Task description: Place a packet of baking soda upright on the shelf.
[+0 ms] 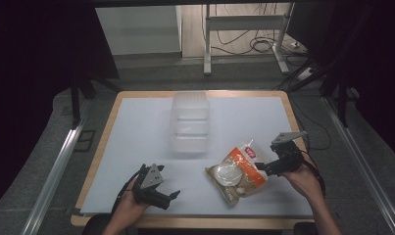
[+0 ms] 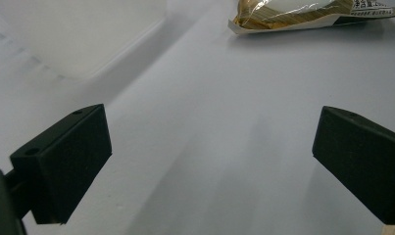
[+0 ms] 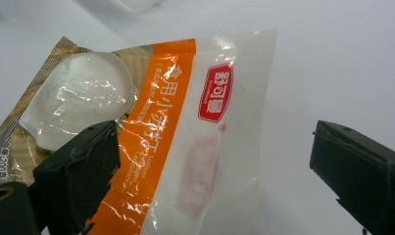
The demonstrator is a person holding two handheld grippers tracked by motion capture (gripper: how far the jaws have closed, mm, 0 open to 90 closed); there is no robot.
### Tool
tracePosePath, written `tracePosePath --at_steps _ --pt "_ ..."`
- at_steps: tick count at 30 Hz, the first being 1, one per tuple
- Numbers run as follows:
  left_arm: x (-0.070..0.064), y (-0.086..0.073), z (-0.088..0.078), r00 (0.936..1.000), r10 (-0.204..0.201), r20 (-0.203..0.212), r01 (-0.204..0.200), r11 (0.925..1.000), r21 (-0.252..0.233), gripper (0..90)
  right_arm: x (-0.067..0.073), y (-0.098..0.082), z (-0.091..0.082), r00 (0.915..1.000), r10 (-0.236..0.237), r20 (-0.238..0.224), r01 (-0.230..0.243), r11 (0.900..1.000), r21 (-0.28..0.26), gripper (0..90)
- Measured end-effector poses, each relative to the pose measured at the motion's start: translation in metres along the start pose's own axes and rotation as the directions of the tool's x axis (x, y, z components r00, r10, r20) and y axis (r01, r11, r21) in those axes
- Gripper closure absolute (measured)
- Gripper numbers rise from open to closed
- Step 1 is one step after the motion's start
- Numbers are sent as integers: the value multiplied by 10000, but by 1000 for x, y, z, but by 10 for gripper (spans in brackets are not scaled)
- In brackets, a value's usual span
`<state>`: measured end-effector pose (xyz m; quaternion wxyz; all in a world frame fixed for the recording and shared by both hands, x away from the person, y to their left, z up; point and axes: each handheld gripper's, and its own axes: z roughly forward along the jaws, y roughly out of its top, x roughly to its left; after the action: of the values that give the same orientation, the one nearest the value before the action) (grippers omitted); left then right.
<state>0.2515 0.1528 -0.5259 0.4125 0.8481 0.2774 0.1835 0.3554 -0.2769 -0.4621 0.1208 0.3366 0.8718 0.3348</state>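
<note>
A sealed bag [image 1: 238, 172] printed in orange, white and brown lies flat on the white table [image 1: 136, 132], right of centre near the front. My right gripper [image 1: 264, 167] sits at the bag's right end, jaws wide apart. In the right gripper view the bag [image 3: 170, 122] lies between and under the jaws of the right gripper [image 3: 214, 152], and the pads do not press on it. My left gripper [image 1: 171, 196] rests near the front left edge, open with nothing in it. The left gripper view looks past the spread jaws of the left gripper [image 2: 209, 161] to the bag's edge [image 2: 303, 12].
A clear plastic container [image 1: 190, 122] stands at the middle back of the table; its pale wall [image 2: 72, 34] is at the upper left of the left gripper view. A wooden rim borders the white surface. Metal rails run along both sides of the table.
</note>
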Motion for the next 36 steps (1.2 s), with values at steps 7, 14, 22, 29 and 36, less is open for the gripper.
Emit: tracePosePath --at_steps 7,14,22,29,36 --pt "0 0 0 10000 23 11 -23 10000 -6 12 -6 -9 16 9984 383 -415 -372 9990 254 53" --pt "0 0 0 10000 32 18 -32 10000 6 12 2 -11 34 9978 363 -558 -312 9954 904 94" --pt "0 0 0 10000 56 33 -56 10000 23 12 9 -8 38 9896 382 -1388 -253 9953 936 299" --pt "0 0 0 10000 65 32 -65 10000 30 12 22 -4 40 9848 274 -1717 -77 9934 1144 572" --pt "0 0 -1 10000 65 -16 -65 10000 6 12 28 0 31 9958 27 -920 61 9954 956 878"
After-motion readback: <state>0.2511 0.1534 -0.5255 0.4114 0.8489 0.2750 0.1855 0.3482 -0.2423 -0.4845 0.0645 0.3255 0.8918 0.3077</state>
